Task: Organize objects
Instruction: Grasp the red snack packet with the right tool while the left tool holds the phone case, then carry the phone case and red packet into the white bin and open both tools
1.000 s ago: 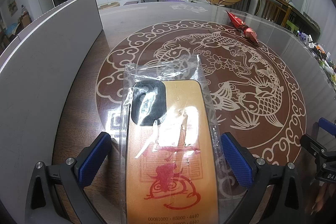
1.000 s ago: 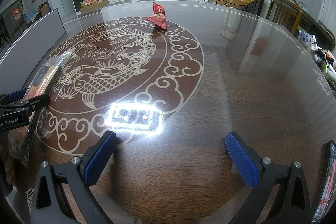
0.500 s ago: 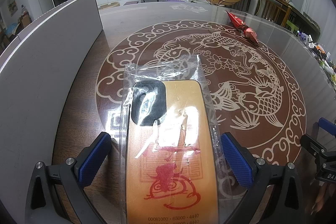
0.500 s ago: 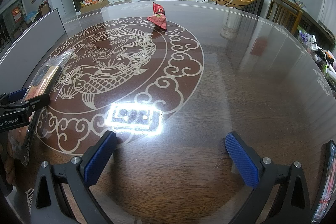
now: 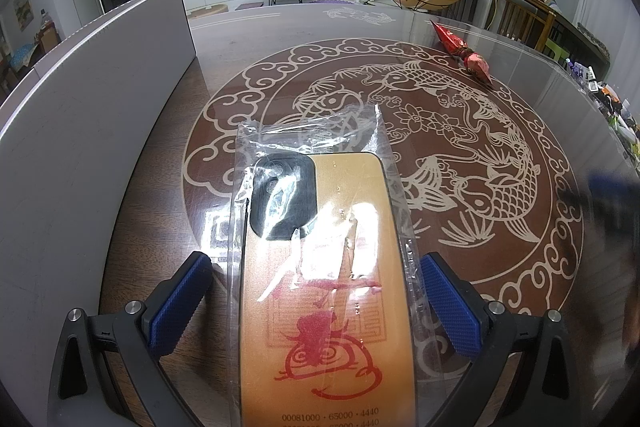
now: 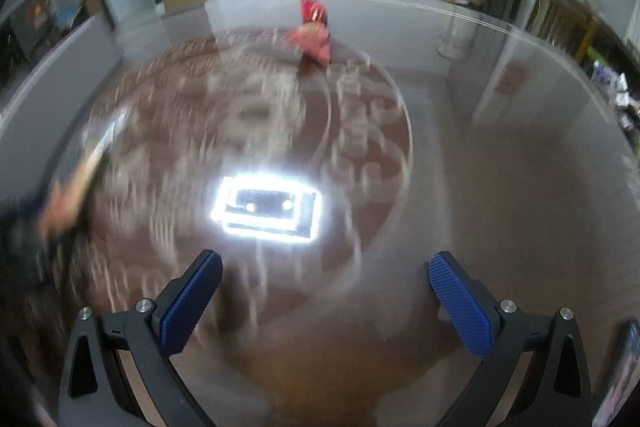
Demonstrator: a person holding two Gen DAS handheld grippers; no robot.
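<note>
My left claw (image 5: 312, 303), spread wide, straddles the bagged phone case (image 5: 324, 267) at lower centre without gripping it; my right claw (image 6: 324, 303), equally spread and empty, blurs—closing risks the slick bag (image 5: 312, 135) slipping.

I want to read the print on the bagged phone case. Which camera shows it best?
The left wrist view: the phone case lies sharp and central between the open left tongs. The right wrist view shows it only as an edge-on blur.
</note>
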